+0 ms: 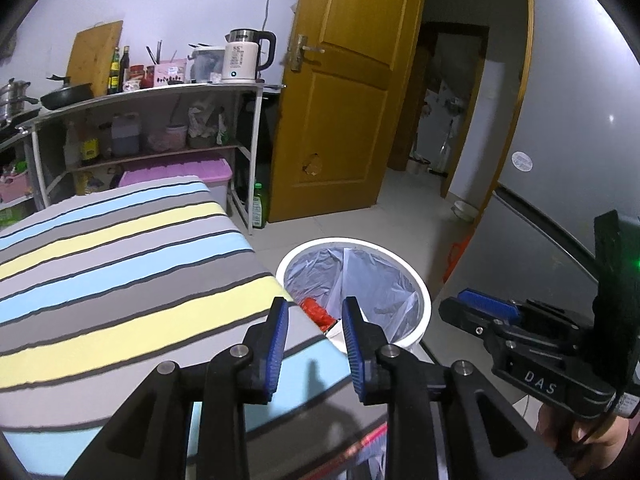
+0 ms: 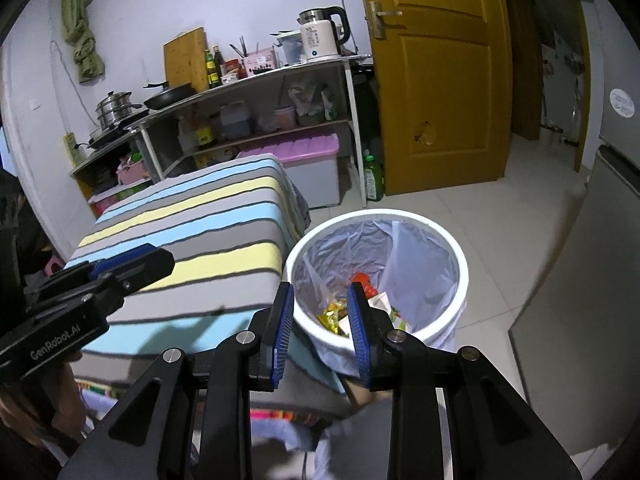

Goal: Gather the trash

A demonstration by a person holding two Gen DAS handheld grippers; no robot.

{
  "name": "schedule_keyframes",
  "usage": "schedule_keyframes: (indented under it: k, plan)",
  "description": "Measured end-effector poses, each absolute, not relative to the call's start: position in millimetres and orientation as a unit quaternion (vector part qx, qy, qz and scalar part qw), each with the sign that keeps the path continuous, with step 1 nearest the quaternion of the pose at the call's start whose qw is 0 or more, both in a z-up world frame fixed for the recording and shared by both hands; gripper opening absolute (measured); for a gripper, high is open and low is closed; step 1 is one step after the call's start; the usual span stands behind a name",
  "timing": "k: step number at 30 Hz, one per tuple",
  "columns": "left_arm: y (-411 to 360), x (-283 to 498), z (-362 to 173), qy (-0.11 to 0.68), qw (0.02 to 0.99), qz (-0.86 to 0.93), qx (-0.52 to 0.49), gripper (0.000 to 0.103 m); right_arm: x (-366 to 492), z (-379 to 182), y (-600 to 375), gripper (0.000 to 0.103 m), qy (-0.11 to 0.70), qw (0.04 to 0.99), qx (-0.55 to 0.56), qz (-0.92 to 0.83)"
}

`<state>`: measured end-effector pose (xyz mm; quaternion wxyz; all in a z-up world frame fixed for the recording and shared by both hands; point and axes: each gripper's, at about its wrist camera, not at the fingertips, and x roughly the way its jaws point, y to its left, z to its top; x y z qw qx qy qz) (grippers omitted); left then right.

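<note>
A: Both tools look empty. The left gripper [image 1: 315, 332] has its blue ribbed pads parted with nothing between them, and it hangs over the corner of the striped cloth-covered table [image 1: 120, 264] in grey, pale blue and yellow.

B: The same goes for the right gripper [image 2: 320, 316] — jaws apart, bare pads, aimed down at the round white bin with a clear plastic liner [image 2: 460, 272], which stands on the floor just beside the table's corner.

A: So where is the trash?

B: In the bin already, by my reading: a red wrapper [image 2: 366, 282] and yellow crinkled packets [image 2: 332, 312] lie at the bottom. The striped top shows nothing left on it in either view.

A: Then what could go wrong?

B: Mostly the liner. Its loose folds stand up inside the rim, and a fingertip dipped too low could catch the film and pull it off the rim, perhaps tipping the light bin.

A: And the two tools are close — the right one's body shows at the edge of the left wrist view. A careless swing could knock them together.

B: Also, trash may lie outside both views, so calling the job finished could be premature.
</note>
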<state>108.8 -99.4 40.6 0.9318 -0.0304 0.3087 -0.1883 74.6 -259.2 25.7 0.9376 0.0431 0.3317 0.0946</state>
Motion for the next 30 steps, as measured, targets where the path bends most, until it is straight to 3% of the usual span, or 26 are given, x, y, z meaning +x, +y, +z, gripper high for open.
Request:
schedule_keyframes:
  k: [8, 30]
  plan:
    - [-91.8, 71.0, 39.9, 0.3, 0.939, -0.165, -0.025, 0.027, 37.3, 28.7, -250.2, 0.034, 0.309, 0.946, 0.019, 0.095]
    - [-80.2, 41.4, 32.2, 0.291, 0.947, -0.137, -0.023, 0.027, 17.0, 18.0, -245.7, 0.035, 0.305, 0.948, 0.005, 0.091]
